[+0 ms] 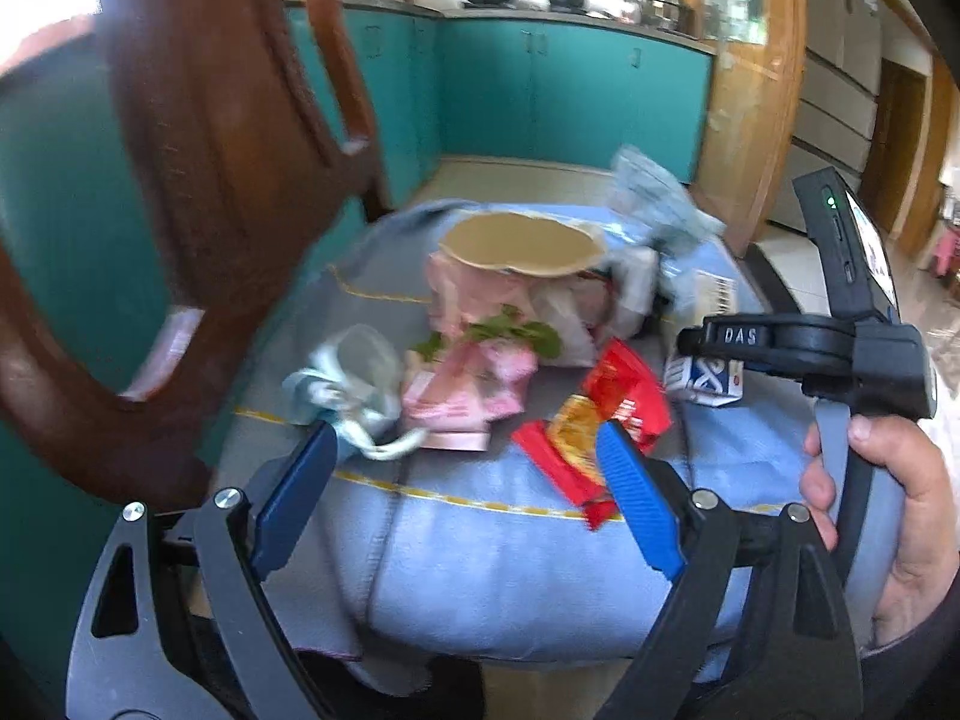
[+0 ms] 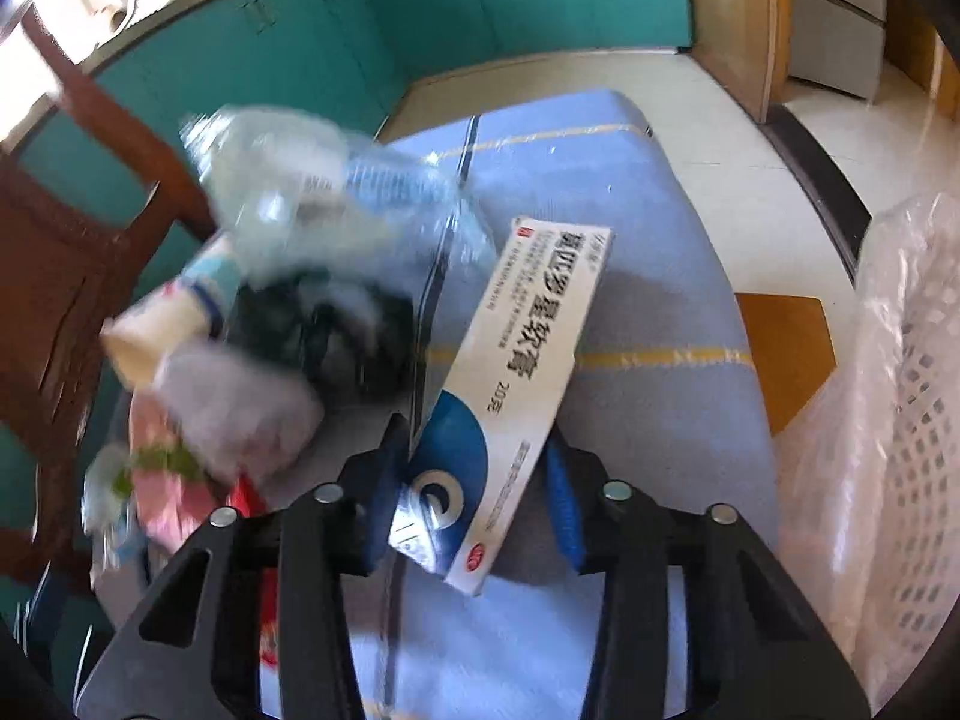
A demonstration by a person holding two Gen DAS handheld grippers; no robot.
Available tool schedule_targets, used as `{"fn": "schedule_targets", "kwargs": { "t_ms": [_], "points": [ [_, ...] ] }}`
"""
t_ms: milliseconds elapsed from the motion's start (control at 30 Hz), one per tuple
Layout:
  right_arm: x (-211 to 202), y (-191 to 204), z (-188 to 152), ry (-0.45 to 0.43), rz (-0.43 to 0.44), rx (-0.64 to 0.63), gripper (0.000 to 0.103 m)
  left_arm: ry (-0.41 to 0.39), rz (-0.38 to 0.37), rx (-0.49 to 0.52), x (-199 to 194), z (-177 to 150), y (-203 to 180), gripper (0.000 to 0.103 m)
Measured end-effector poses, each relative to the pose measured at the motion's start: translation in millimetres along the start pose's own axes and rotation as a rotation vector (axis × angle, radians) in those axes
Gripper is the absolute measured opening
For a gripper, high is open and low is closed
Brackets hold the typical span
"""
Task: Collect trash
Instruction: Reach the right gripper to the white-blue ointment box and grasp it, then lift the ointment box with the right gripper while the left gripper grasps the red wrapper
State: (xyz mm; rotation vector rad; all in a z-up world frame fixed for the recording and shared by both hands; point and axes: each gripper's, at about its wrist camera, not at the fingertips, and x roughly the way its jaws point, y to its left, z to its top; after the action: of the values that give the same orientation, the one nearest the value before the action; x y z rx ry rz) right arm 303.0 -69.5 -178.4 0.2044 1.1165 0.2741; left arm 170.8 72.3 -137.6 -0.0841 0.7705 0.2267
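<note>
Right gripper clamped on white-blue medicine box, long axis running near-to-far, tilted, above blue cloth, left gripper fingers apart over trash pile, lined white basket far right w/ contents not visible.

A white-and-blue medicine box hangs tilted above the blue cloth, apart from the heap of a red snack wrapper, pink packaging, what looks like a crumpled clear bottle and a white plastic basket.
</note>
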Motion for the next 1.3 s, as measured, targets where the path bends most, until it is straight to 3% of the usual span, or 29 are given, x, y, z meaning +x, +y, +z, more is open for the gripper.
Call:
{"fn": "schedule_targets", "kwargs": {
  "t_ms": [67,200,367,433,467,500,700,933,1233,1300],
  "points": [
    [-11,-2,-13,0.021,-0.008,-0.079,0.042,0.024,-0.068,0.033,9,0,-7,0.088],
    [-29,6,-36,0.052,-0.003,-0.283,0.042,0.066,-0.091,0.132,32,-3,-29,0.088],
    [-34,7,-47,0.042,0.006,-0.356,0.045,0.131,-0.122,0.134,61,-2,-41,0.087],
    [-35,8,-48,0.033,0.001,-0.362,0.045,0.159,-0.134,0.125,69,-1,-42,0.072],
    [-37,4,-48,0.026,-0.001,-0.362,0.045,0.177,-0.142,0.122,74,-1,-43,0.057],
    [-39,4,-48,0.015,-0.004,-0.36,0.045,0.189,-0.148,0.117,75,-1,-43,0.05],
    [-42,1,-40,-0.019,0.0,-0.324,0.045,0.178,-0.151,0.101,67,-3,-34,0.021],
    [-29,20,-46,-0.028,-0.025,-0.387,0.042,0.122,-0.143,0.069,39,-5,-11,0.019],
    [-67,14,-50,-0.104,0.014,-0.403,0.04,0.014,-0.072,0.059,-9,8,-6,0.019],
    [-78,11,-50,-0.128,0.015,-0.408,0.025,-0.005,-0.064,0.059,-18,11,-9,0.02]
  ]
}}
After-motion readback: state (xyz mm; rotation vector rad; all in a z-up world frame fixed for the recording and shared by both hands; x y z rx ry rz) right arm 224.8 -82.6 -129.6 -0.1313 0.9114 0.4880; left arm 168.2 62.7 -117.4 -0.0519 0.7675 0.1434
